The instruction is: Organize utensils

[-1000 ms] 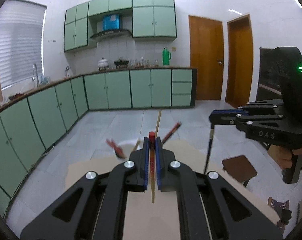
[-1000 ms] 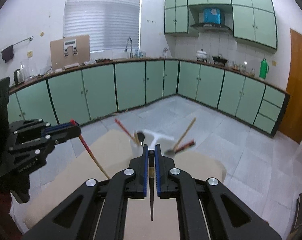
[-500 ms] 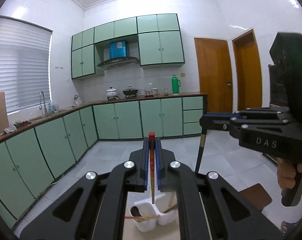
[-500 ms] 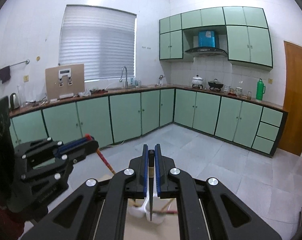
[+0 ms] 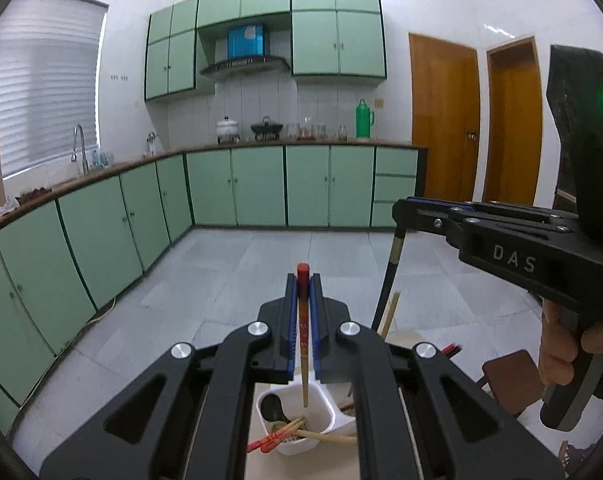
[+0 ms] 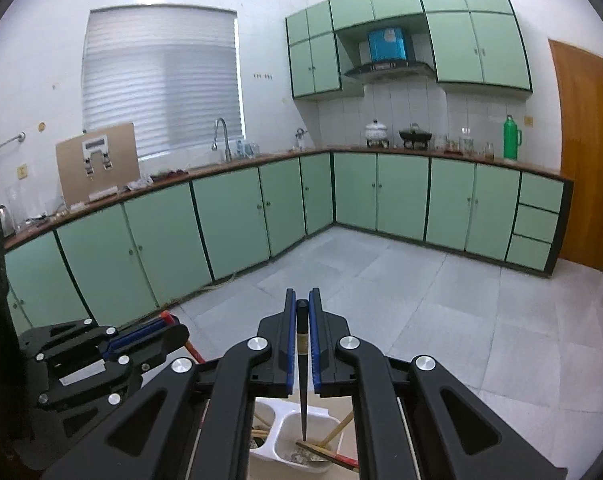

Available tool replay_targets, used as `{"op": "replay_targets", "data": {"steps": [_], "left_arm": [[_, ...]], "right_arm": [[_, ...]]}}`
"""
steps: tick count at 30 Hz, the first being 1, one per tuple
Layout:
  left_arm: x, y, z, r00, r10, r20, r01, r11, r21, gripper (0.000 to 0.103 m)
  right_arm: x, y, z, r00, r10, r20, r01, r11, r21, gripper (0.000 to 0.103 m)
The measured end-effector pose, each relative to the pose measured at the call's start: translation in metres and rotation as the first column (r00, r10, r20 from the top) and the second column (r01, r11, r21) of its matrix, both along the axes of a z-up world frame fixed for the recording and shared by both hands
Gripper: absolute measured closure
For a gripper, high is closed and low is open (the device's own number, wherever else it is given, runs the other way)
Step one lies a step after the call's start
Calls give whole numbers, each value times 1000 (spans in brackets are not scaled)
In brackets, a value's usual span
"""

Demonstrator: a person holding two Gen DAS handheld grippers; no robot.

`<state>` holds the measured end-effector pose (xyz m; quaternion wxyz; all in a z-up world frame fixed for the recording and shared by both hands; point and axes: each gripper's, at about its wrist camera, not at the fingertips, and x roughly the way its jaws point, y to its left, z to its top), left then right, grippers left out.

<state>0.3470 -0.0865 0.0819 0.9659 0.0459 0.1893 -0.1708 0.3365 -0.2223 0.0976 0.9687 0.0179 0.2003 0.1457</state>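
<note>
Below my two grippers sits the white utensil holder [image 5: 333,420], a two-compartment caddy on the tabletop, and both tools are poised above it. My left gripper [image 5: 303,292] has its fingers clamped on a red-topped chopstick [image 5: 302,344], which hangs nearly vertical with its pale tip just over the holder's left compartment, where a dark spoon [image 5: 270,407] and several chopsticks already lie crossed. My right gripper [image 6: 302,312] is pinched tight on a black chopstick [image 6: 302,384], tip pointing down into the compartment nearer that camera; from the left view the same stick shows as a dark shaft dropping from the right tool toward the far side of the holder.

I judge this to be the placement step: both sticks are carried and lined up, neither released yet. What comes next, I think, is a short straight descent until each tip is well inside its compartment, then easing the fingers apart. The sticks already leaning across the rim could deflect a tip, so I want to come down vertically and let go only once the stick cannot topple out. I cannot tell how deep the compartments are.
</note>
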Motion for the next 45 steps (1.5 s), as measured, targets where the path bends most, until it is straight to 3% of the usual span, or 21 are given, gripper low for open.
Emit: {"op": "replay_targets", "data": {"steps": [5, 11, 20, 24, 30, 33, 35, 45], "left_arm": [[10, 10, -16, 999, 7, -47, -6, 1000, 13, 92], [1, 22, -8, 999, 30, -18, -29, 1000, 11, 81], [-47, 42, 5, 997, 71, 30, -71, 997, 0, 52], [-78, 50, 1, 995, 91, 40, -91, 996, -4, 44], [-129, 59, -20, 994, 110, 16, -110, 994, -26, 33], [-152, 64, -33, 993, 119, -14, -120, 992, -48, 29], [-166, 67, -40, 990, 134, -33, -136, 989, -55, 18], [-225, 71, -49, 983, 169, -65, -173, 983, -57, 12]], "right_arm": [[6, 5, -19, 999, 0, -42, -2, 999, -41, 94], [-7, -10, -15, 999, -39, -32, 38, 999, -39, 86], [-60, -42, -8, 997, -81, 7, 81, 996, -36, 52], [-97, -49, -19, 996, -88, 7, 88, 995, -38, 33], [-159, -53, -47, 996, -92, -3, 92, 996, -20, 18], [-186, -51, -62, 996, -83, -21, 83, 996, -13, 14], [-201, -49, -70, 996, -79, -36, 78, 997, -12, 9], [-257, -41, -84, 996, -41, -83, 45, 998, 48, 6]]}}
